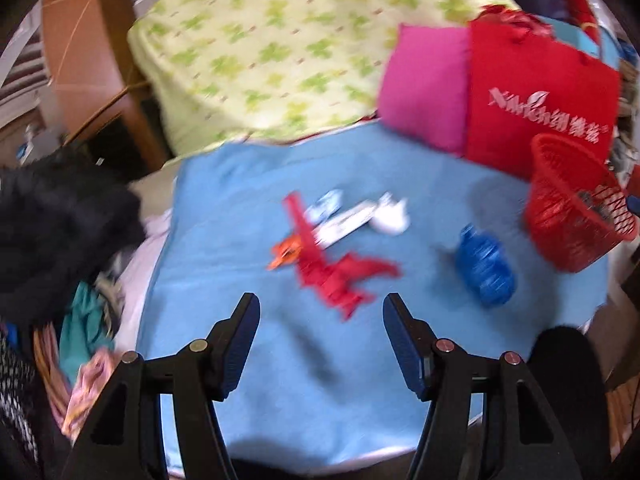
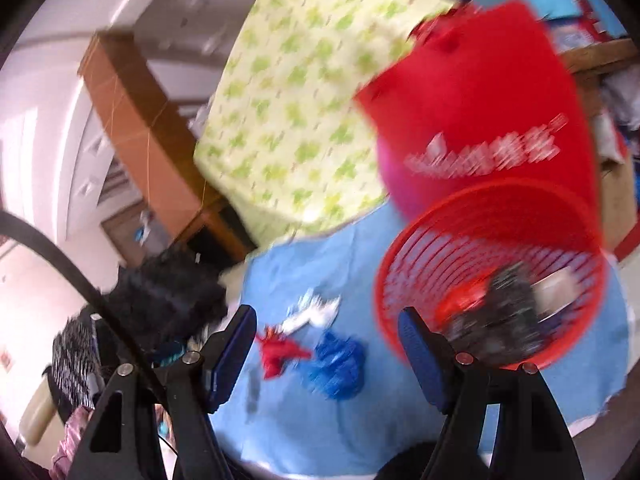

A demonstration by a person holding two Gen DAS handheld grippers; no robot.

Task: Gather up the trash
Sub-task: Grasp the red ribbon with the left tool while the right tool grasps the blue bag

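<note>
Both grippers, left (image 1: 320,320) and right (image 2: 326,334), hang spread and empty; I'd drop left straight onto the red wrapper (image 1: 336,276), then carry it to the basket (image 1: 576,208).

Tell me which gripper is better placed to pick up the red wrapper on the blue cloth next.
Probably the left gripper. Its open jaws point almost straight at the red wrapper, which lies just ahead of the fingertips. The right gripper, also open, sits beside the red basket, with the wrapper farther off.
</note>
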